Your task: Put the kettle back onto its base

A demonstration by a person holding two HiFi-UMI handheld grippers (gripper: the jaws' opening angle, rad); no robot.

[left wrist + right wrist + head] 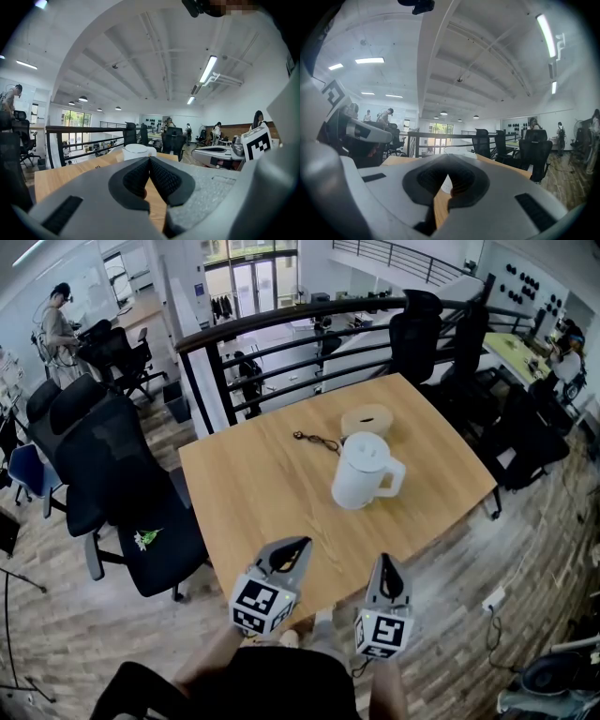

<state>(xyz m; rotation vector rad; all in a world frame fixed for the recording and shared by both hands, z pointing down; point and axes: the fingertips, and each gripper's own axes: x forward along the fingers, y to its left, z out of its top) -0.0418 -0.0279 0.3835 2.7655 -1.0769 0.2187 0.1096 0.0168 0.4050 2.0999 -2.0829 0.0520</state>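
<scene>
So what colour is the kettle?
The kettle is white, seen best in the head view.

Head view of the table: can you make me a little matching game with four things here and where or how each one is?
1 kettle
2 base
3 cord
4 left gripper

A dark, lying left of the base
B fingers together, by the near edge of the table
C white, standing on the table
D round, beyond the kettle, nothing on it

Pairs: 1-C, 2-D, 3-A, 4-B
</scene>
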